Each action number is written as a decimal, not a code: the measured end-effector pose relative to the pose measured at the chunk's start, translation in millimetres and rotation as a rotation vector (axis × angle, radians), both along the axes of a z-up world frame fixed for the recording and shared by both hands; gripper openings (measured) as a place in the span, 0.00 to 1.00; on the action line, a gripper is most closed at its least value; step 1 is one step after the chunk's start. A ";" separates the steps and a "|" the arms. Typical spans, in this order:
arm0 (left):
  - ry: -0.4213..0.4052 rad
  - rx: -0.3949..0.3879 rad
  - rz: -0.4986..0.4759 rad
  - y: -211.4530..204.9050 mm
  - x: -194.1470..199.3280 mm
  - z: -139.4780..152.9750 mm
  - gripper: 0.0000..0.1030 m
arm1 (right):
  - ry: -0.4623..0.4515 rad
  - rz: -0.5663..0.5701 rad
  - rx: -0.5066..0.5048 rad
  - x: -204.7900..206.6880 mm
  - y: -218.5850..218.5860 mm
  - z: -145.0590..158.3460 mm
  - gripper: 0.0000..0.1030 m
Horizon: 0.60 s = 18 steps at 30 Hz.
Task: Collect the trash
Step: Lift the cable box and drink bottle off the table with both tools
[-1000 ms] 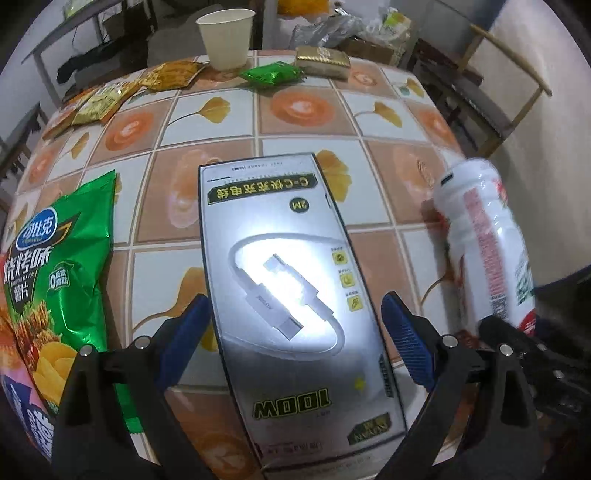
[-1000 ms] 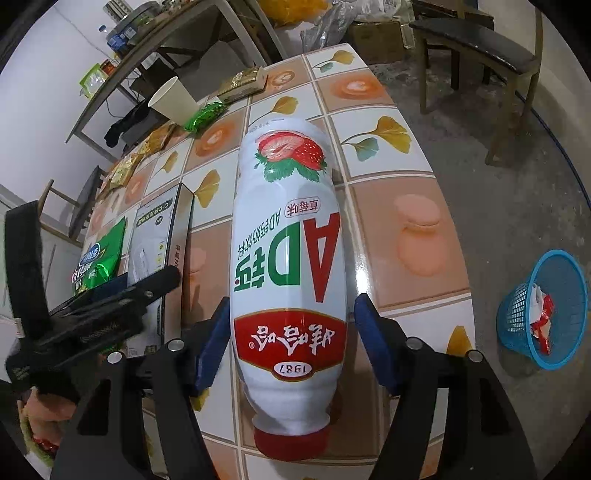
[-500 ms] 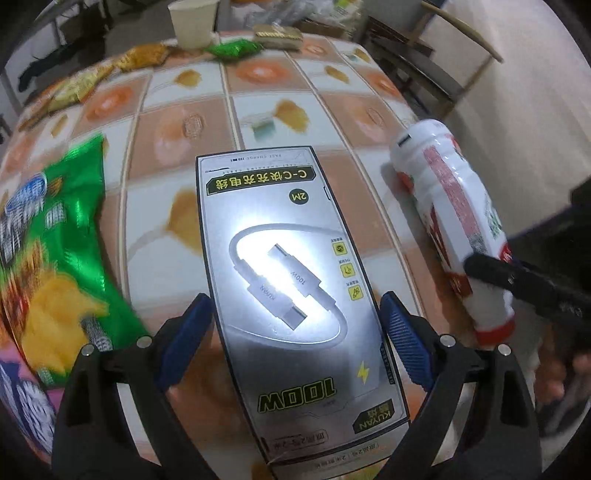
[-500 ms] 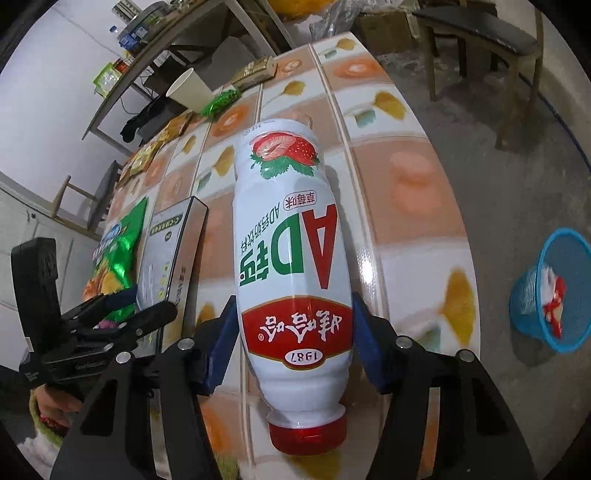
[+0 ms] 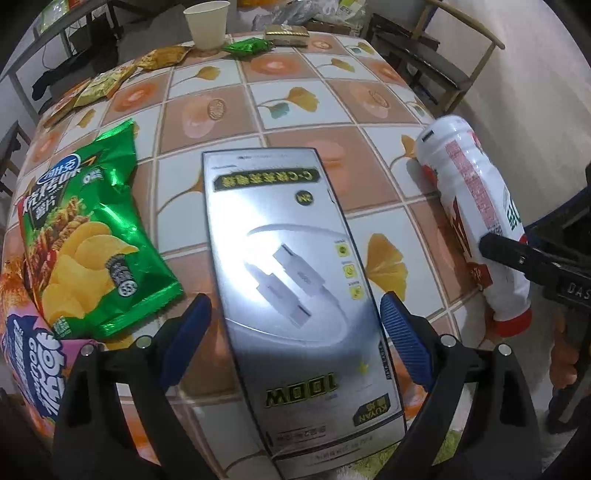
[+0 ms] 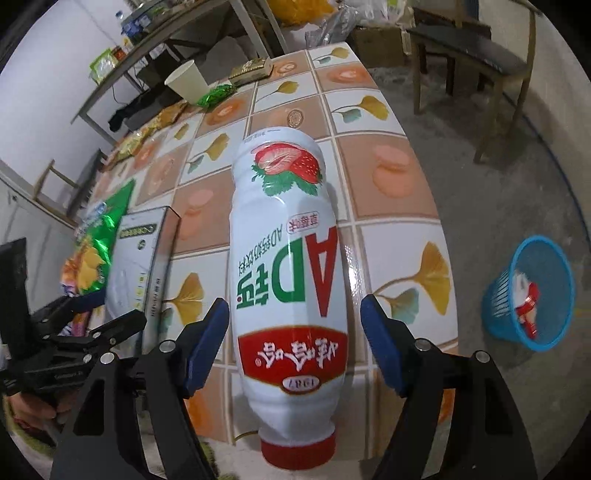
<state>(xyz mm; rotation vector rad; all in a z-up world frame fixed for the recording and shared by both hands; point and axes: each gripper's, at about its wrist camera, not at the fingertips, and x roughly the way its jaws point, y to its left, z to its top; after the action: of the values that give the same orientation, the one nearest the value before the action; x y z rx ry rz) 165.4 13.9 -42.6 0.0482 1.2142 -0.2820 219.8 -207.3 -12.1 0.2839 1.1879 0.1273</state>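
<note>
Tiled table (image 5: pixel 295 66), cable box (image 5: pixel 295 280), bottle (image 6: pixel 288 280), chip bag (image 5: pixel 88 236), paper cup (image 5: pixel 207 22)

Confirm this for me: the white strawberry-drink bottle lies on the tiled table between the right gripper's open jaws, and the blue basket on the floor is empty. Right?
Not quite. The blue basket is not empty: the right wrist view shows red and white trash inside it. The rest holds: the bottle lies on the tiled table between the open jaws of the right gripper.

Bottle (image 6: pixel 288 280) label: large "AD" in red and green, "1987" in a small oval near the red cap.
Cable box (image 5: pixel 295 280) print: "100W", "2M", "KUYAN".
Chip bag (image 5: pixel 85 236): "0".
</note>
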 end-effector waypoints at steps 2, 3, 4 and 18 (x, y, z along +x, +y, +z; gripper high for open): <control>-0.007 0.020 0.001 -3.0 -1.2 -2.4 0.86 | 0.000 0.010 -0.028 0.7 4.4 -1.6 0.70; -0.015 0.032 -0.001 -4.4 -2.9 -2.8 0.86 | 0.000 0.013 -0.036 1.5 6.1 -2.4 0.70; -0.023 0.038 -0.004 -5.6 -3.6 -2.9 0.86 | 0.000 0.015 -0.046 1.8 7.9 -3.0 0.70; -0.048 0.083 0.027 -11.1 1.4 -10.0 0.86 | -0.018 0.026 -0.085 7.1 15.8 0.0 0.70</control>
<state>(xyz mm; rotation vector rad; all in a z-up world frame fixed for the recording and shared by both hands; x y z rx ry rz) 166.8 2.8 -52.6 0.1098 1.1774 -0.2053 226.9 -191.5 -12.2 0.1925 1.1767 0.1020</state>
